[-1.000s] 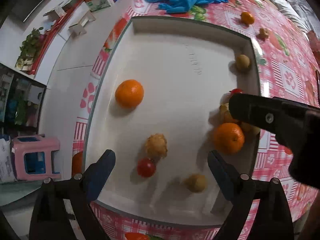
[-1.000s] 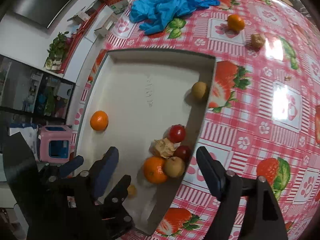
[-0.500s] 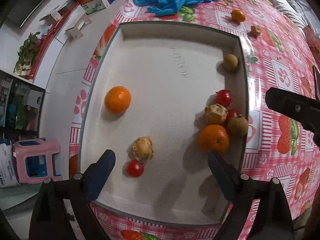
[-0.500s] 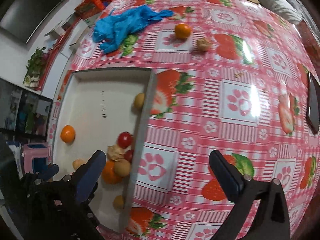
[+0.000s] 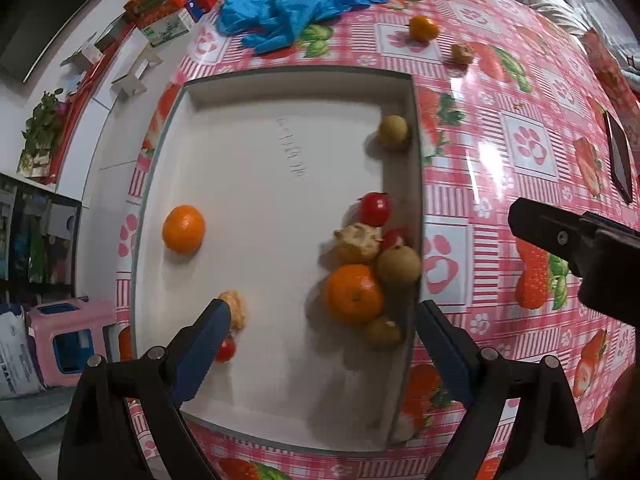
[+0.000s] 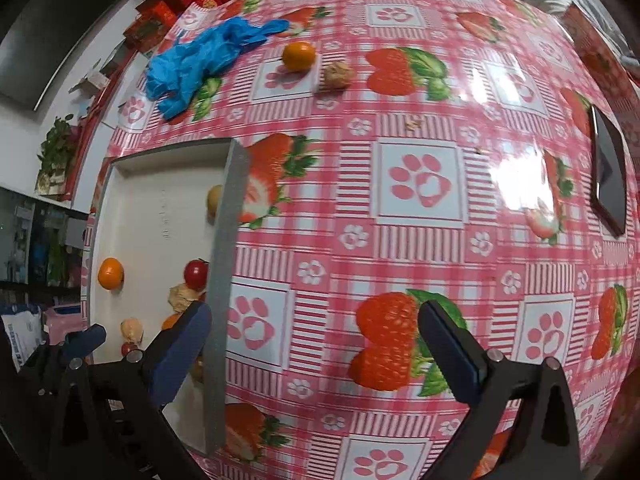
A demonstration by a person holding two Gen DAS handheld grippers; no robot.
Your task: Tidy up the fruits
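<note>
A white tray [image 5: 280, 92] on the table holds fruit: an orange [image 5: 183, 229] at its left, a pile by its right wall with an orange [image 5: 354, 295], red tomatoes [image 5: 374, 209], a walnut [image 5: 357, 242] and brown round fruits [image 5: 398, 264]. One brown fruit [image 5: 393, 129] sits apart at the far right wall. My left gripper [image 5: 320, 344] is open and empty above the tray's near part. My right gripper [image 6: 312, 344] is open and empty over the tablecloth right of the tray [image 6: 228, 240]. An orange [image 6: 298, 55] and a walnut [image 6: 338, 75] lie on the cloth beyond the tray.
A blue glove [image 6: 200, 60] lies at the far left of the table. A dark phone [image 6: 608, 176] lies at the right. Red boxes [image 6: 180, 4] stand at the table's far edge. The pink strawberry tablecloth [image 6: 420, 184] covers the table. A pink stool [image 5: 64, 336] is on the floor.
Both grippers have drawn back and swung right; the right gripper left the tray and now looks over the tablecloth. The fruit has not moved.
</note>
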